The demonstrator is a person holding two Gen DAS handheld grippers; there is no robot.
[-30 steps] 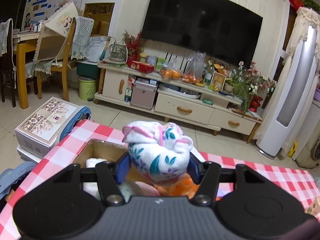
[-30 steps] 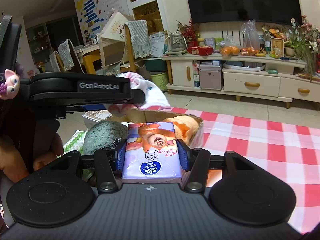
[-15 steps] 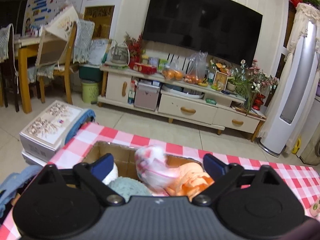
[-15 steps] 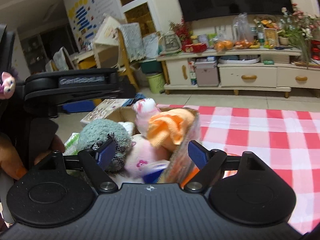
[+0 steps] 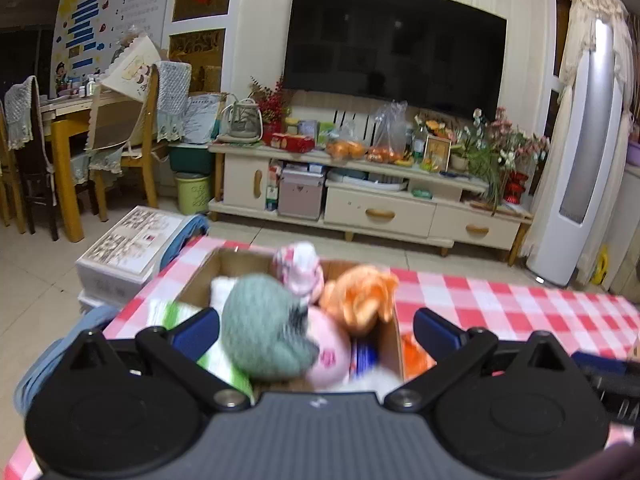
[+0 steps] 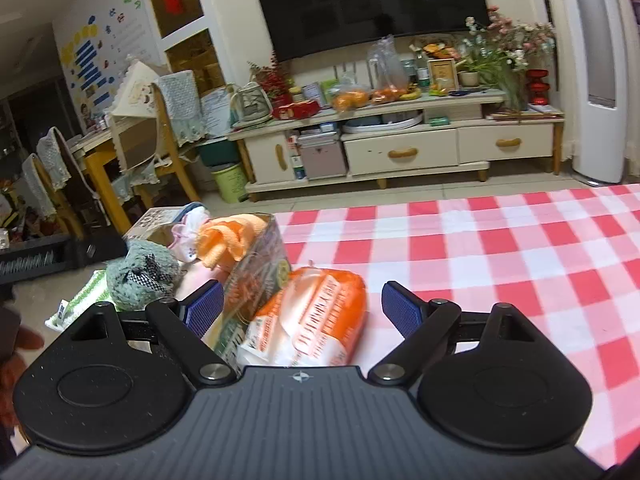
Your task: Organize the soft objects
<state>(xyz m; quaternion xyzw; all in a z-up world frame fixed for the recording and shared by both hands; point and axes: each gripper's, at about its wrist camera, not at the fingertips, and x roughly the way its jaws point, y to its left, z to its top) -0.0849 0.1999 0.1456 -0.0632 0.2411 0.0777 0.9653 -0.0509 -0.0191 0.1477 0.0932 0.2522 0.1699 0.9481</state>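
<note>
A cardboard box (image 5: 394,344) on the red-checked tablecloth (image 6: 500,248) holds soft things: a grey-green knitted toy (image 5: 260,328), a pink plush (image 5: 328,352), an orange cloth (image 5: 364,296) and a floral white cloth (image 5: 298,266). My left gripper (image 5: 316,330) is open and empty above the box. My right gripper (image 6: 302,306) is open, with an orange tissue pack (image 6: 316,320) lying on the table between its fingers, beside the box wall (image 6: 260,268). The knitted toy (image 6: 140,276) and orange cloth (image 6: 230,240) show in the right wrist view too.
A green-and-white pack (image 5: 216,356) lies left of the box. The checked table stretches right of the box. Beyond the table edge are a TV cabinet (image 5: 360,200), a white box on the floor (image 5: 128,248), chairs and a yellow table (image 5: 72,152).
The left gripper opened and let the floral cloth drop into the box. The right gripper opened and let go of the purple tissue pack, then pulled back; an orange pack now lies between its fingers.
</note>
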